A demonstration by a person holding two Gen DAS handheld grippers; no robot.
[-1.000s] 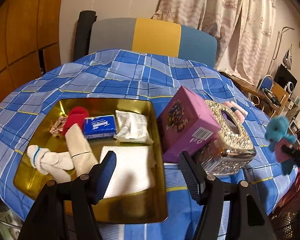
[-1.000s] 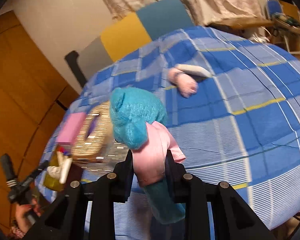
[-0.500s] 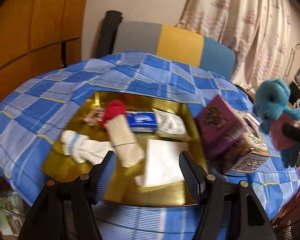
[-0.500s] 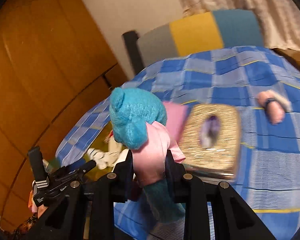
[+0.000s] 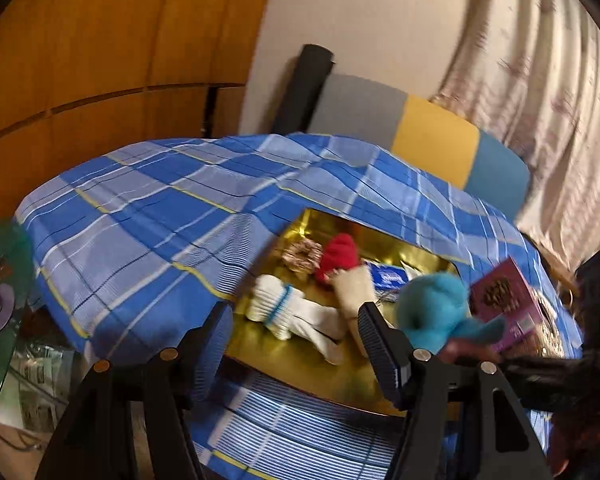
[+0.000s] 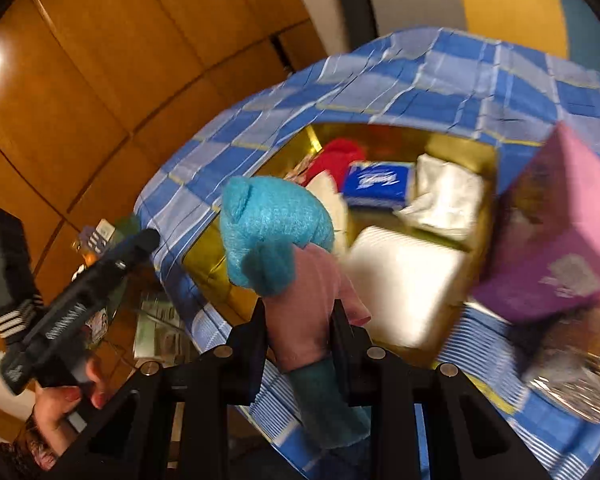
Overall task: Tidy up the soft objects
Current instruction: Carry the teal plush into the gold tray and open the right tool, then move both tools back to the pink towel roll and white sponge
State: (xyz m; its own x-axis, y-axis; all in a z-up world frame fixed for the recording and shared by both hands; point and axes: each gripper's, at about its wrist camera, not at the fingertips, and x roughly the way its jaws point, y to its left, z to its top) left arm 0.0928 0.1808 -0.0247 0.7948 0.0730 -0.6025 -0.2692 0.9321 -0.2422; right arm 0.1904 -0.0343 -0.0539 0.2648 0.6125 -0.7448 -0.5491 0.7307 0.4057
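Observation:
My right gripper (image 6: 300, 320) is shut on a teal plush toy in a pink shirt (image 6: 276, 236) and holds it in the air over the near left part of the gold tray (image 6: 208, 268). The toy also shows in the left wrist view (image 5: 432, 316), just right of my left gripper (image 5: 296, 344), which is open and empty at the tray's (image 5: 300, 356) near left corner. In the tray lie white socks (image 5: 288, 312), a red and cream sock (image 5: 344, 264), a scrunchie (image 5: 300, 254), a blue tissue pack (image 6: 380, 184) and white cloths (image 6: 400, 272).
A purple box (image 6: 556, 232) stands right of the tray, with a sparkly tissue box (image 6: 572, 376) behind it. The blue plaid cloth (image 5: 160, 216) covers the table. A chair (image 5: 400, 132) stands at the far side. Wooden panels are on the left, clutter below the table's left edge.
My right gripper has carried the plush toy left, from over the sparkly box to over the tray. My left gripper has swung left, toward the tray's near left corner.

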